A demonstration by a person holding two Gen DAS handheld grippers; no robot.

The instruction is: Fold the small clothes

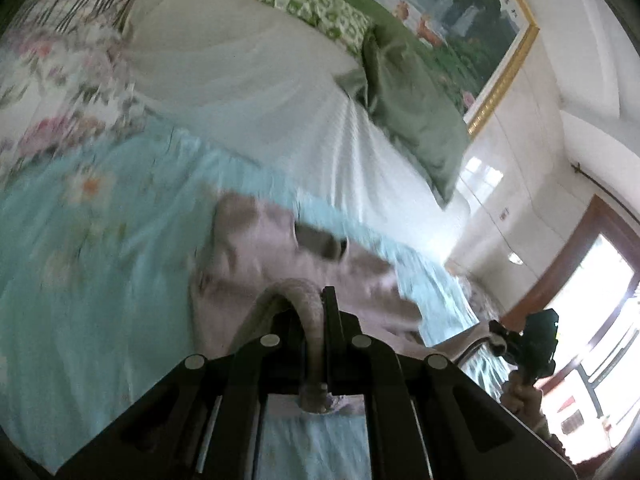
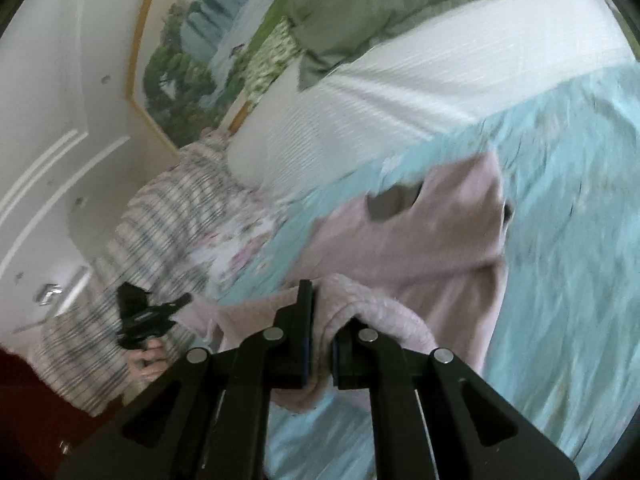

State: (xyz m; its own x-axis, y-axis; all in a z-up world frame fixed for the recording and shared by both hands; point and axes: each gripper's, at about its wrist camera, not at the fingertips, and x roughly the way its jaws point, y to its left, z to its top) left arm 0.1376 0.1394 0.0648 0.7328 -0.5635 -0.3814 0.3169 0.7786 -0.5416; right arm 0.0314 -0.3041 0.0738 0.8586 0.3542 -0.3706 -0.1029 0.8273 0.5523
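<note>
A small pink fleece garment (image 1: pixel 256 256) hangs over the light blue bedspread (image 1: pixel 100 240), blurred by motion, with a grey patch near its top. My left gripper (image 1: pixel 320 312) is shut on a rolled edge of it. My right gripper (image 2: pixel 320 316) is shut on another fleecy edge of the same garment (image 2: pixel 400 248), which stretches away over the bedspread (image 2: pixel 560 280). Each gripper shows in the other's view: the right one (image 1: pixel 532 344) at the lower right, the left one (image 2: pixel 144 316) at the lower left, both holding pink cloth.
A white sheet (image 1: pixel 248 88) and green pillows (image 1: pixel 412 108) lie at the head of the bed, below a gold-framed landscape picture (image 1: pixel 460 12). A striped cover (image 2: pixel 160 220) lies at the bed's side. A window (image 1: pixel 600 320) is at the right.
</note>
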